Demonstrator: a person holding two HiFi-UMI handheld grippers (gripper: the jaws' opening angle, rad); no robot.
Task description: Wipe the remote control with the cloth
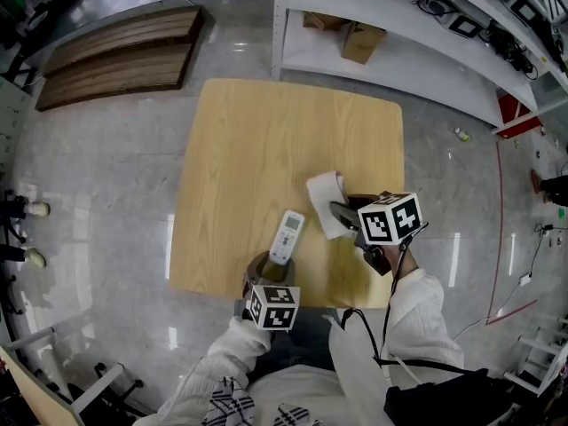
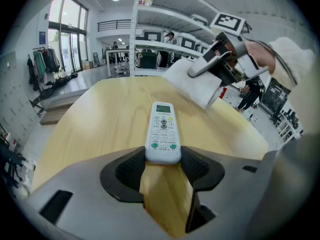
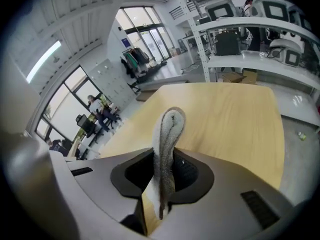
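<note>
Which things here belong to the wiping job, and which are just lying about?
Job:
- remote control, between the jaws of the left gripper
- cloth, clamped in the right gripper
- table

Lying about:
- cardboard box on shelf
- wooden boards on floor

The place looks like a large lab or workshop hall. White metal shelving [image 1: 417, 56] carries equipment and a cardboard box [image 1: 362, 41]. Cables [image 1: 524, 278] lie on the polished grey floor [image 1: 106, 176]. Tall windows [image 3: 142, 21] light the room, and a light wooden bench [image 1: 266, 149] stands alone in the open space.
</note>
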